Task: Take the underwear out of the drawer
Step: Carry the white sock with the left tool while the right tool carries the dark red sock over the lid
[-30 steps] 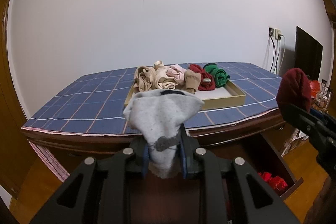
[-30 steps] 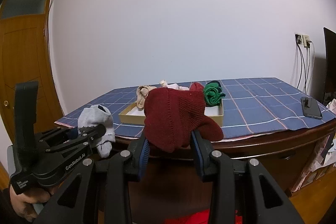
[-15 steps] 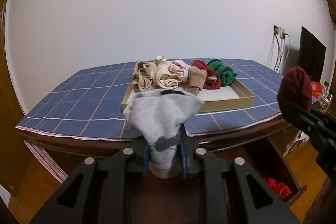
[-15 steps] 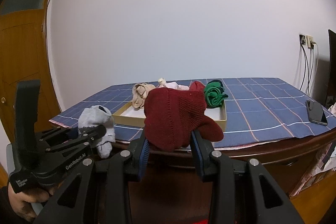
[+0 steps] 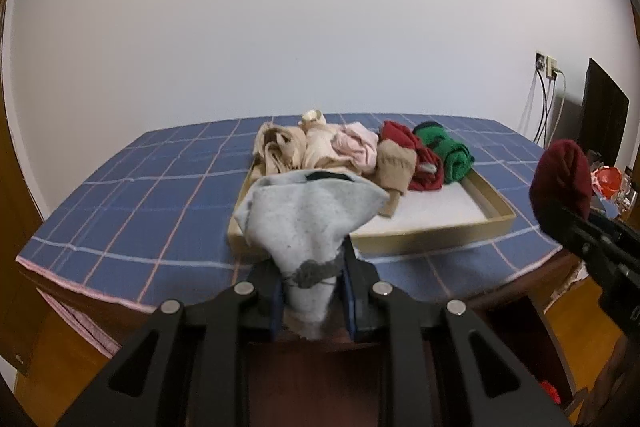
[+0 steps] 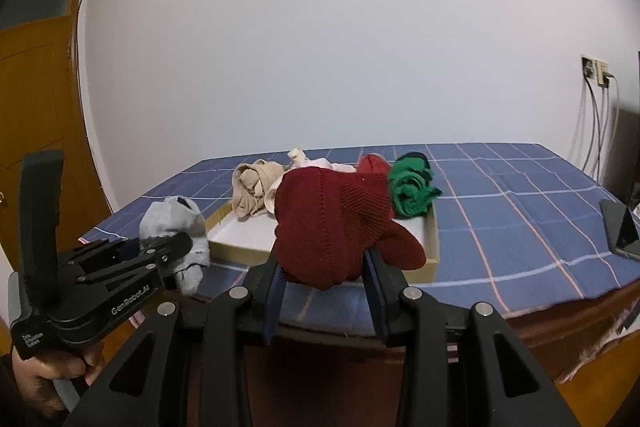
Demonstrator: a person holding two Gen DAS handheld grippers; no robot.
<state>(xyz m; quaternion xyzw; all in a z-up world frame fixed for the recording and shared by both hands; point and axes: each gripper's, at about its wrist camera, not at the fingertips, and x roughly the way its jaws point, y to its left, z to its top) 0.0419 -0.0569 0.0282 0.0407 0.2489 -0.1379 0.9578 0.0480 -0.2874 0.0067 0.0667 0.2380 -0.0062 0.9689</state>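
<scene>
Since a second ago both my grippers have come closer to the desk (image 5: 132,195), and the tray (image 5: 440,235) now looms larger in both wrist views, while each grip looks unchanged. Starting at the left, a wooden door (image 6: 36,99) stands by the wall, and a hand (image 6: 44,379) holds the handle of my left gripper (image 5: 312,291). That gripper is clamped tight on a grey piece of underwear (image 5: 308,219), whose loose upper part fans out above the fingers, in front of the tray's near left corner. Behind it, the shallow cardboard tray sits on the blue checked cloth of the desk, with a row of rolled garments along its far side: beige bundles (image 5: 280,147), a pink one (image 5: 356,147), a tan one (image 5: 396,163), a red one (image 5: 420,163) and a green roll (image 5: 444,151). Further right, my right gripper (image 6: 326,287) is closed on a dark red knitted piece of underwear (image 6: 336,223), which bulges up above the fingers, held above the desk's near edge. At the far right a phone (image 6: 620,231) lies on the cloth, and cables (image 6: 600,123) hang from a wall socket.
</scene>
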